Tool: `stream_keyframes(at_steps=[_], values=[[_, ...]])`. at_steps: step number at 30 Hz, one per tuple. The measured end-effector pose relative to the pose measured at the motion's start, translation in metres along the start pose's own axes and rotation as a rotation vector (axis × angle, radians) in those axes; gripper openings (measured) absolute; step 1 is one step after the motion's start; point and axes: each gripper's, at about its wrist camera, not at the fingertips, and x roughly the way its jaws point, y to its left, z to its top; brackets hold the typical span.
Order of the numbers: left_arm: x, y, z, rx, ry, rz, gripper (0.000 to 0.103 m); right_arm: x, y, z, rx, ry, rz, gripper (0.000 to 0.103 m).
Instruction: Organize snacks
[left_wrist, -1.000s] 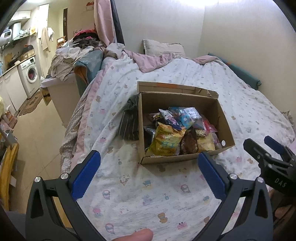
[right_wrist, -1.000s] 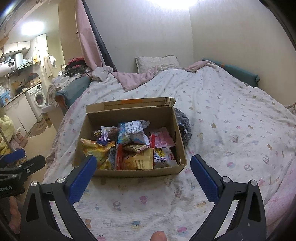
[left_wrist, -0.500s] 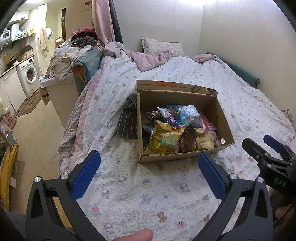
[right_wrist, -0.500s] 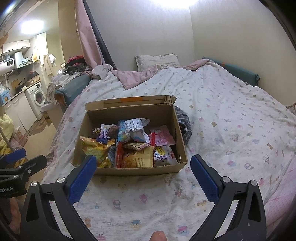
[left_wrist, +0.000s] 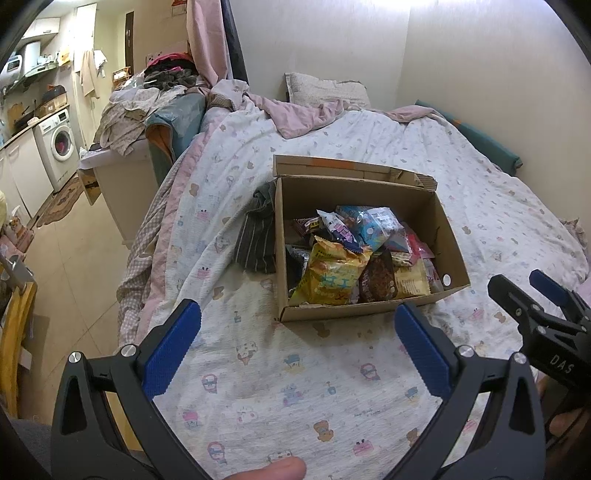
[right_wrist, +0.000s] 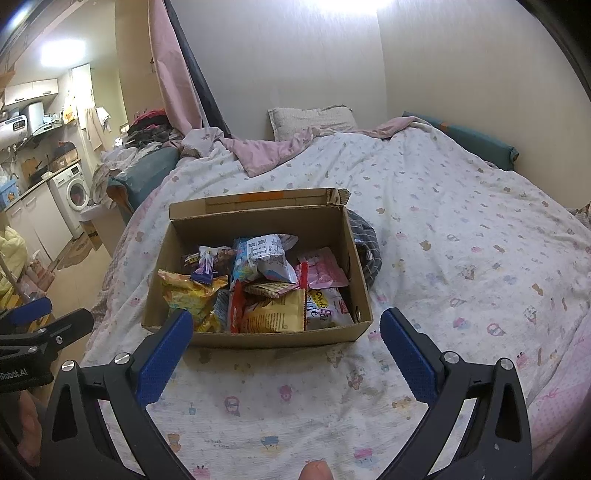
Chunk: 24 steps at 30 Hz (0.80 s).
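Broadly, most of both views is filled by a bed covered in a pale cartoon-print quilt. An open cardboard box is set on the quilt, seen at about 12 o'clock in the right wrist view and nearer 1 o'clock in the left wrist view. The box is packed with snack packets, piled loosely against one another inside its walls. A dark striped cloth is bunched against the outside of the box: at its 9 o'clock side in the left wrist view, at its 3 o'clock side in the right wrist view. A pillow is propped at the far wall, toward 12 o'clock. A washing machine is seen off the bed at about 10 o'clock.

The left gripper is held low over the quilt on the near side of the box, levelled and pointed toward it; its blue-padded fingers are spread wide apart and nothing is held between them. The right gripper is posed the same way beside it, its fingers likewise spread, with only the near box wall framed between them, untouched. In the left wrist view, the right gripper is seen at 4 o'clock; in the right wrist view, the left gripper sits at 8 o'clock. A fingertip of the person is glimpsed at 6 o'clock in each view.
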Motion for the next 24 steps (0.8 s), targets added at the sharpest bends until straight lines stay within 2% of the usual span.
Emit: stream_keyframes(at_steps=[24], values=[[-0.0017, -0.0031, 0.0009, 0.010, -0.005, 0.002, 0.103, -0.0023, -0.0009, 0.0011, -0.001, -0.009, -0.009, 0.103]])
